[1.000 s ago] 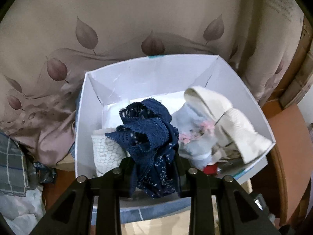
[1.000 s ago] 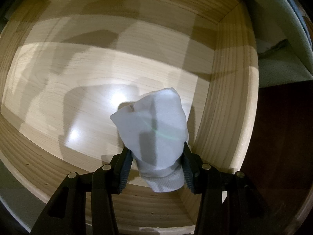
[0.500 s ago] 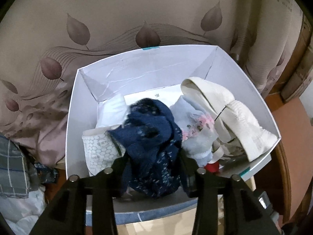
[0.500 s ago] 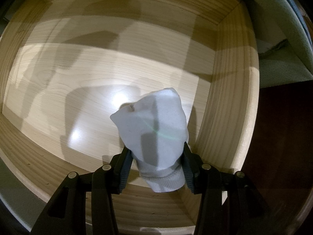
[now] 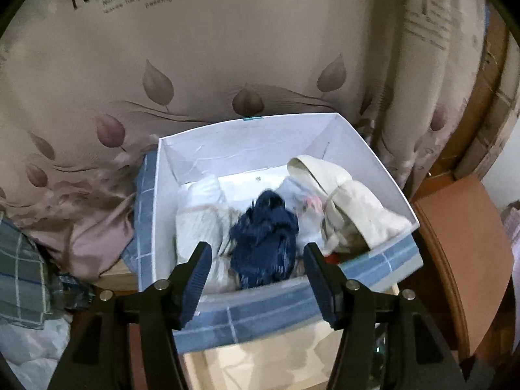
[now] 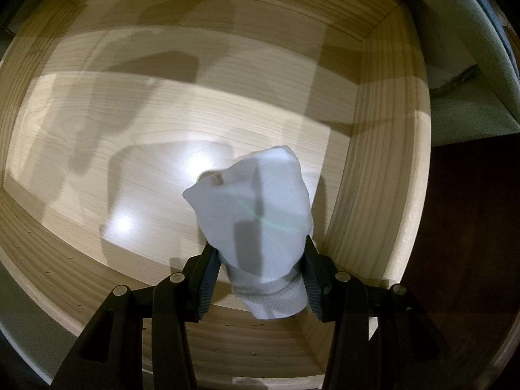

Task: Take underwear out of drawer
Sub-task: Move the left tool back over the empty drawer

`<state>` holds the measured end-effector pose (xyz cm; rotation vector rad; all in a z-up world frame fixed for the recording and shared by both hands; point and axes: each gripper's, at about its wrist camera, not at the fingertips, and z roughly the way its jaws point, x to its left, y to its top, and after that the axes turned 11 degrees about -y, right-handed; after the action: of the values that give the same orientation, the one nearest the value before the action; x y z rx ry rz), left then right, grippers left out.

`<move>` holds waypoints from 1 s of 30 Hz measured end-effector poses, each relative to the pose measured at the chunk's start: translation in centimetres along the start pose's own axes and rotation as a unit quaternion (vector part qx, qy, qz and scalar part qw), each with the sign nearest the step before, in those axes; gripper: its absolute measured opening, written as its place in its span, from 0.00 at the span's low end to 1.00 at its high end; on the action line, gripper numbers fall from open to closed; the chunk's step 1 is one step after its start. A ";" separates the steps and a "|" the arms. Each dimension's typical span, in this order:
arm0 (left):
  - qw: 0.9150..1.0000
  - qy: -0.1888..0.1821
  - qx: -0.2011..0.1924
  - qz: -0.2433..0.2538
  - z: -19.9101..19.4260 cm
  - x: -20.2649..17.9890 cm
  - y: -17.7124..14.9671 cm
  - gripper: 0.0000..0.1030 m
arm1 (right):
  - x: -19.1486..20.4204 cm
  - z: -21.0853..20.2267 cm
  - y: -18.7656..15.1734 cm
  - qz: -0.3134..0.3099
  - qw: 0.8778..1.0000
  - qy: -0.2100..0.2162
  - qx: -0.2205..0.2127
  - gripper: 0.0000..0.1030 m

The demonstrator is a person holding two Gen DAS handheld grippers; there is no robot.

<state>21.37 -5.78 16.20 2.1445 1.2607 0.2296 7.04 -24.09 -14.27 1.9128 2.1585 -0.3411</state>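
In the left wrist view a navy lace underwear lies in the white box among other garments. My left gripper hangs above the box's near wall. Its jaws are opening and stand wide apart, with no pad touching the navy piece. In the right wrist view my right gripper points down into the wooden drawer. It is shut on a rolled white garment, which sticks out past the fingertips above the bare drawer floor near the right wall.
The box also holds a cream garment, a white patterned roll and a pale floral piece. A leaf-print fabric hangs behind the box. Plaid cloth lies at the left, an orange-brown board at the right.
My left gripper let go of the navy underwear, which dropped into the box, and the gripper pulled back and up with its jaws spread. The right gripper and its white garment have not moved.
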 end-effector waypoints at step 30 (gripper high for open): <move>0.992 0.076 0.065 -0.076 7.0 -1.8 -20.1 0.58 | 0.8 0.7 5.5 -0.030 0.999 -0.021 0.033 0.50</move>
<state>9.00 -3.44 -1.02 2.1604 1.5573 0.2565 12.40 -22.90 -15.29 1.8602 2.2081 -0.4663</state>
